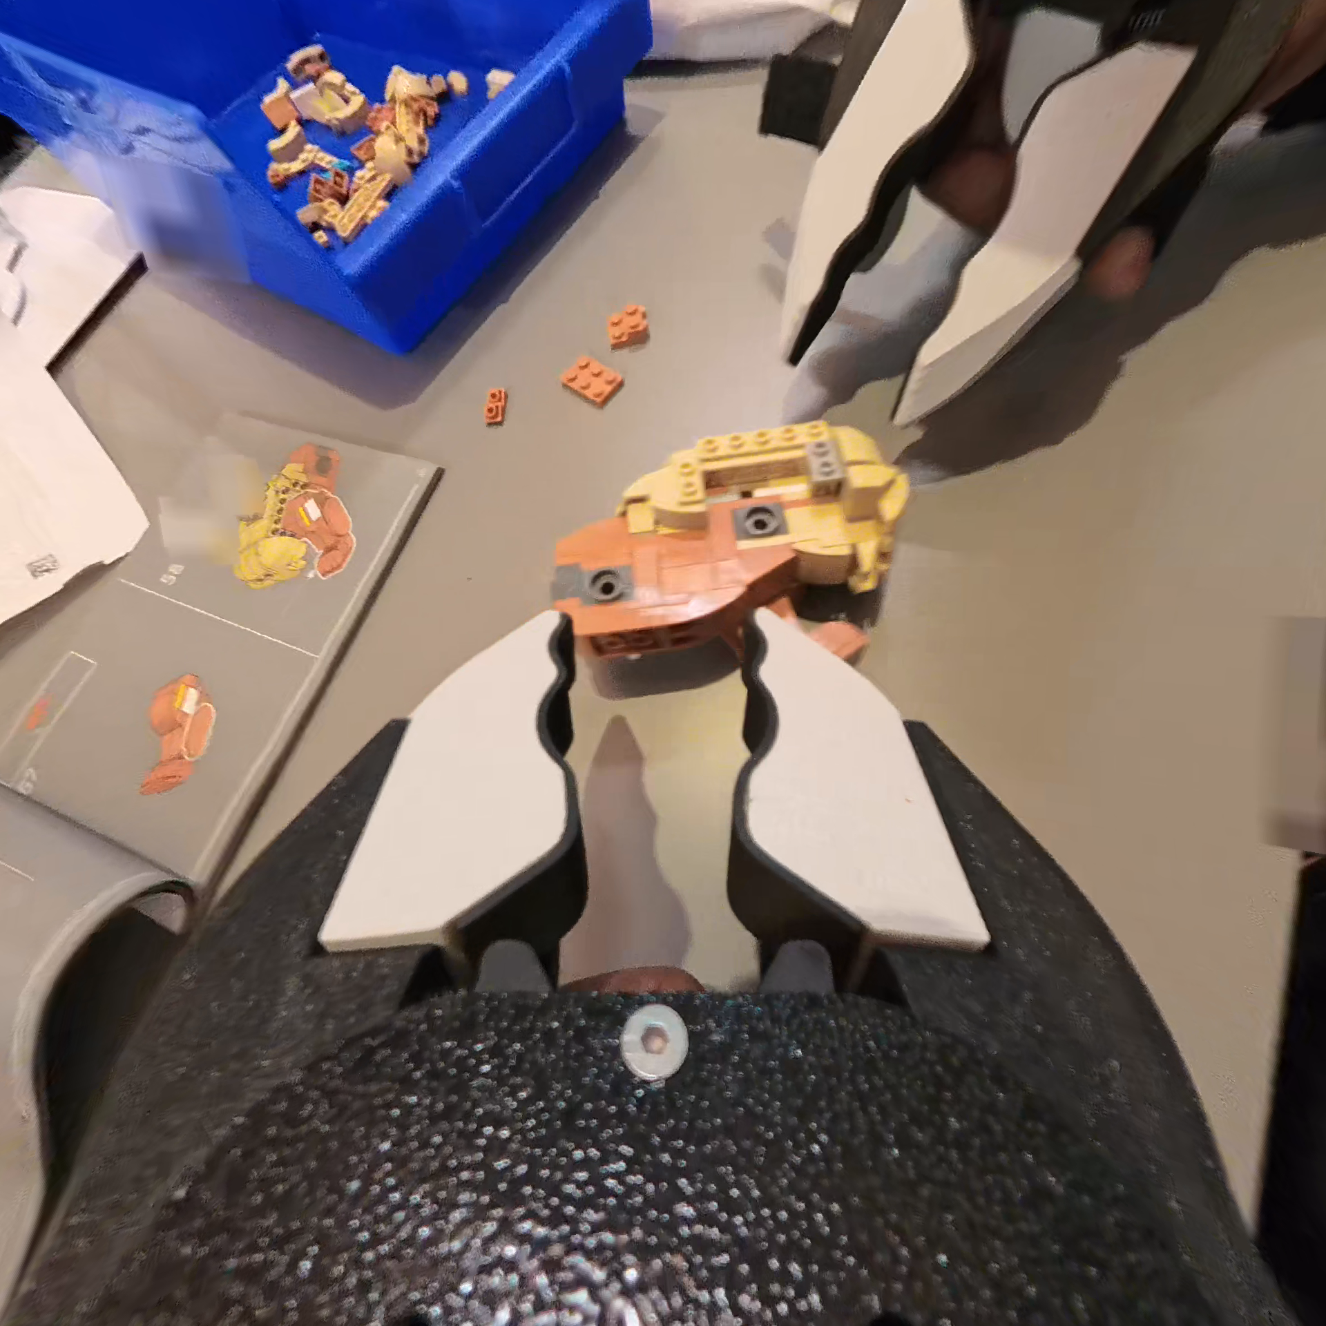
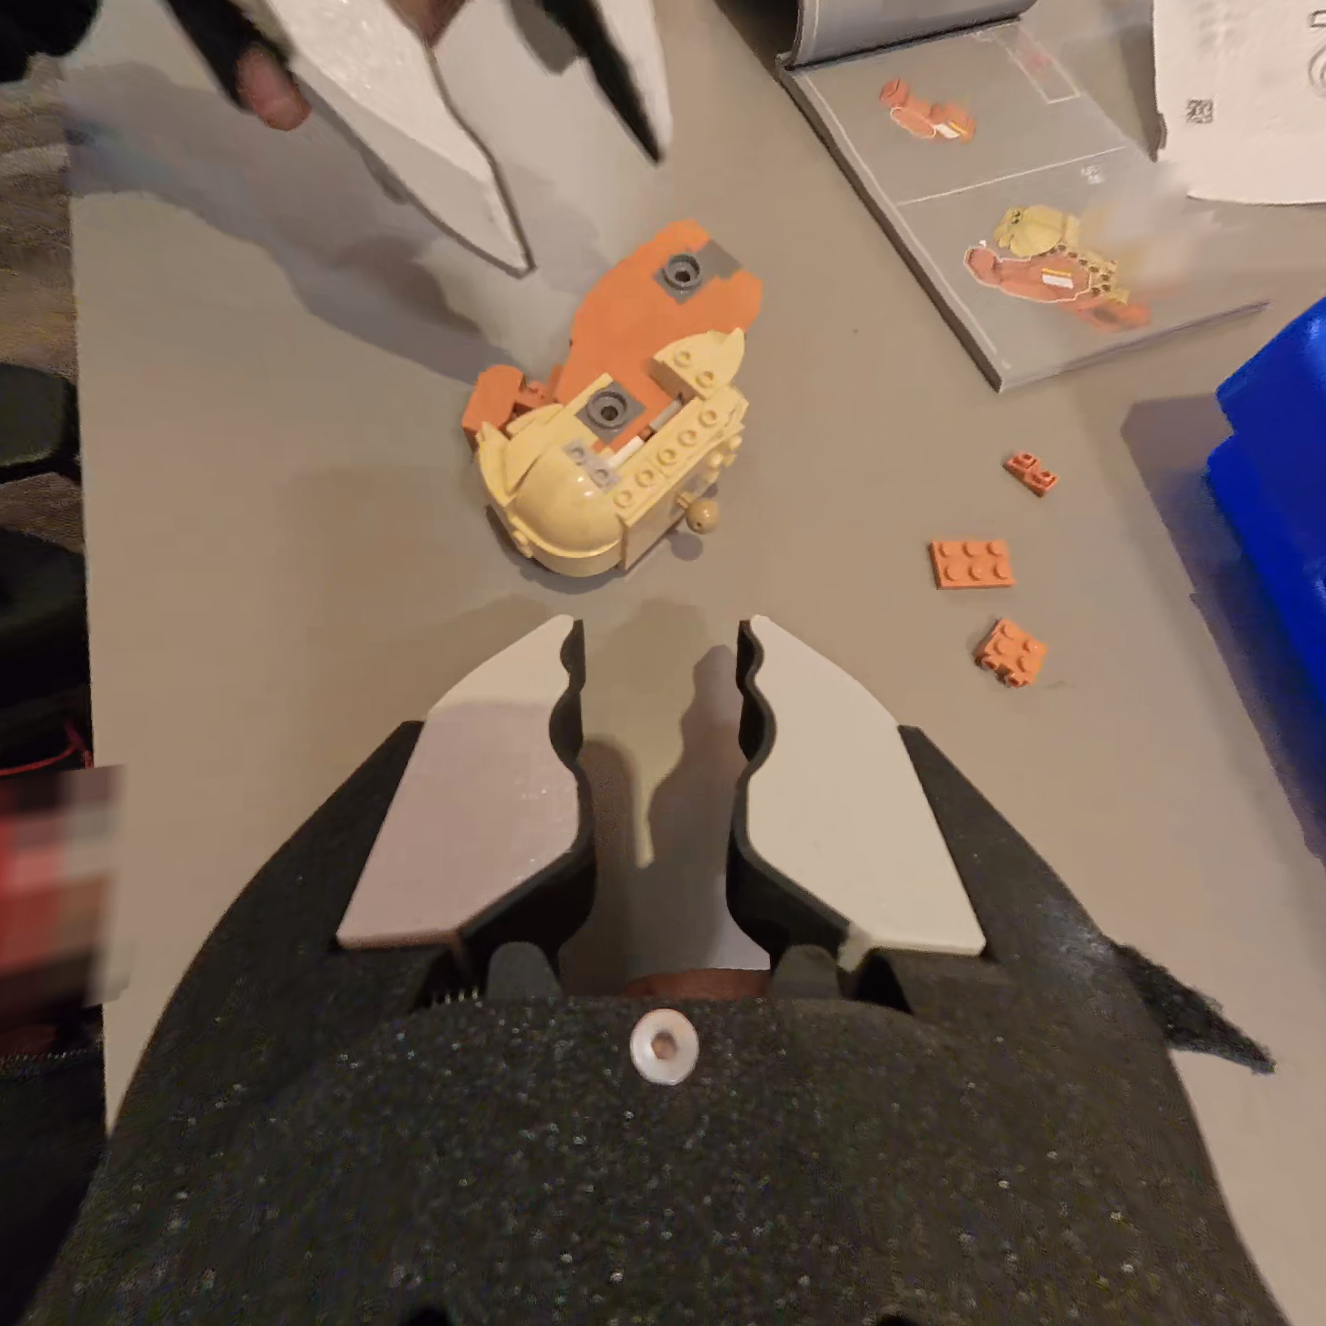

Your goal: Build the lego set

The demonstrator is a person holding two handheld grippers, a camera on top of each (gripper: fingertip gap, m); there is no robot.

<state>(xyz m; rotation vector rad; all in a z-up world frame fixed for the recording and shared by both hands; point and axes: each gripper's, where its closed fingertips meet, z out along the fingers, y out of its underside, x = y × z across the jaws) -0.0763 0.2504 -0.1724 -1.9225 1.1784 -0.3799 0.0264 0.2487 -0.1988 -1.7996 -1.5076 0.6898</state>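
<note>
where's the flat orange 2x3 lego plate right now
The flat orange 2x3 lego plate lies loose on the grey table, right of the tan-and-orange lego model in the right wrist view, between two smaller orange pieces.

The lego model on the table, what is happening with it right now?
A person holds two grippers over a half-built tan and orange model lying on the grey table. The left gripper is open, its tips at the model's orange end. The right gripper is open and short of the tan end. Three loose orange pieces lie nearby, beside a blue bin and an open booklet.

Blue bin [image 2: 1270, 516] cut off; booklet [image 1: 215, 610] print blurred.
</note>
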